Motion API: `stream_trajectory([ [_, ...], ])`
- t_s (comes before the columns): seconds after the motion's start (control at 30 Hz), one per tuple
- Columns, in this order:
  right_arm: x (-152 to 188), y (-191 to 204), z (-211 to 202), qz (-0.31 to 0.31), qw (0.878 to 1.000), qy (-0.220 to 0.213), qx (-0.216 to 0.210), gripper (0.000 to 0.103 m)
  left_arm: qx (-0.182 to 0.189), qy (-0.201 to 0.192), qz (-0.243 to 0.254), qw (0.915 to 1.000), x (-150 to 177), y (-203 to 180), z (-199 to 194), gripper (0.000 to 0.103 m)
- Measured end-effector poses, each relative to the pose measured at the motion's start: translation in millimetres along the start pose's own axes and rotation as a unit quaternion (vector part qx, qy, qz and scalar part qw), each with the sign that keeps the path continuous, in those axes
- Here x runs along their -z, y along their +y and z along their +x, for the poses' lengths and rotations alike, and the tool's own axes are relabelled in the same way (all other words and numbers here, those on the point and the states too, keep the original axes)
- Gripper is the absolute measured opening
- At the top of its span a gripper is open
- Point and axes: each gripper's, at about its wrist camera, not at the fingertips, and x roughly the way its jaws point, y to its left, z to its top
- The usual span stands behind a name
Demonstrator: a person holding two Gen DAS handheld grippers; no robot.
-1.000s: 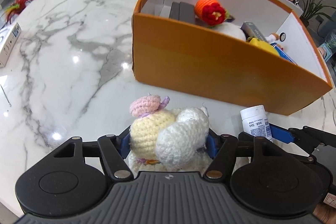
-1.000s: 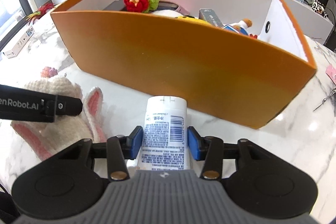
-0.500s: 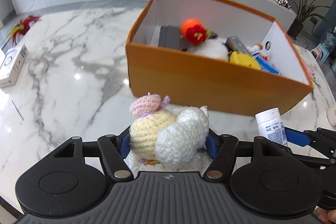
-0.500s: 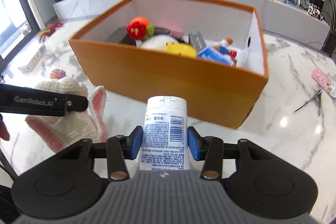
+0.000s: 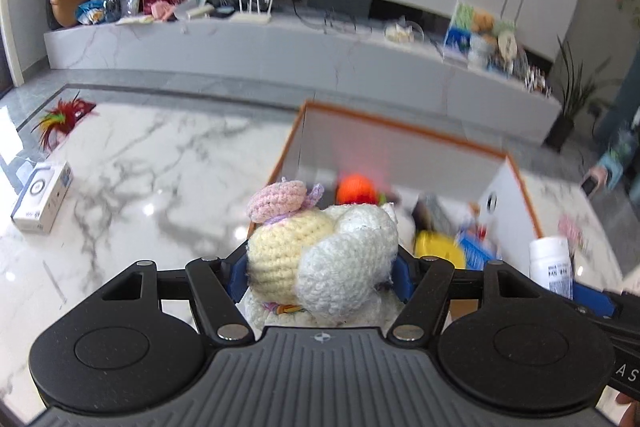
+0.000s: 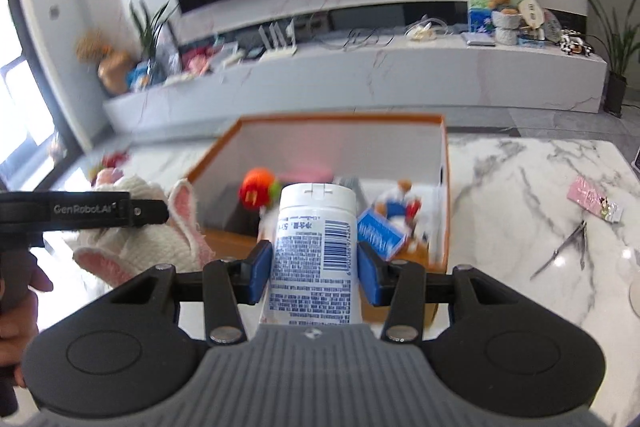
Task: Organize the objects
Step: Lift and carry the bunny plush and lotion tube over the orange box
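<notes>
My left gripper (image 5: pixel 320 273) is shut on a crocheted bunny toy (image 5: pixel 320 255), cream and white with a pink flower, held in the air at the near left edge of the orange box (image 5: pixel 404 131). The toy also shows at the left of the right wrist view (image 6: pixel 152 239). My right gripper (image 6: pixel 314 273) is shut on a white labelled bottle (image 6: pixel 316 247), held above the box's near wall (image 6: pixel 400 311); the bottle also shows in the left wrist view (image 5: pixel 551 265). Inside the box lie an orange crocheted toy (image 6: pixel 256 187), a blue packet (image 6: pixel 378 233) and other items.
The box stands on a white marble table (image 5: pixel 140 179). A small white carton (image 5: pixel 42 203) lies at the table's left. Nail clippers (image 6: pixel 568 249) and a pink packet (image 6: pixel 594 203) lie to the right of the box. A low cabinet (image 5: pixel 280 47) with clutter runs behind.
Both grippers have risen with their objects and tilted up. The box now sits lower in both views and its inside shows, with the room behind visible.
</notes>
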Motion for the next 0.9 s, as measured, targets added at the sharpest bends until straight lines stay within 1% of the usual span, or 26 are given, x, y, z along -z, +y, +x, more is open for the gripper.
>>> stream_trajectory([
  [0.13,-19.8,-6.8,9.2,0.022,0.999,-0.022,0.009,0.048,-0.008,-0.026,-0.003,0.9996,-20.9,-6.4,9.5,0.077],
  [0.2,-29.7,-8.4,16.2,0.025,0.999,-0.028,0.017,0.048,-0.016,-0.032,-0.002,0.9994,-29.5,-11.4,17.5,0.077],
  [0.27,-39.2,-9.7,24.1,0.026,0.999,-0.033,0.021,0.048,-0.013,-0.040,-0.008,0.9991,-35.5,-14.2,25.6,0.077],
  [0.33,-47.8,-11.2,31.8,0.026,0.999,-0.036,0.024,0.048,-0.019,-0.036,-0.006,0.9992,-41.2,-19.2,36.8,0.077],
  [0.43,-53.6,-14.2,46.5,0.030,0.998,-0.039,0.026,0.048,-0.022,-0.037,-0.018,0.9989,-46.7,-22.9,51.1,0.077],
  [0.57,-54.0,-20.7,74.6,0.040,0.999,-0.028,0.025,0.048,-0.017,-0.029,-0.033,0.9989,-50.5,-25.1,72.5,0.077],
  [0.7,-51.7,-21.9,100.3,0.035,0.999,-0.013,0.025,0.048,-0.019,-0.013,-0.042,0.9989,-54.8,-28.1,97.5,0.078],
  [0.8,-50.1,-21.0,115.6,0.027,0.999,-0.002,0.025,0.048,-0.019,-0.013,-0.038,0.9990,-65.0,-33.0,111.3,0.078],
  [0.9,-50.1,-22.4,127.2,0.025,0.999,0.005,0.024,0.048,-0.037,-0.014,-0.022,0.9990,-70.6,-41.5,124.0,0.078],
])
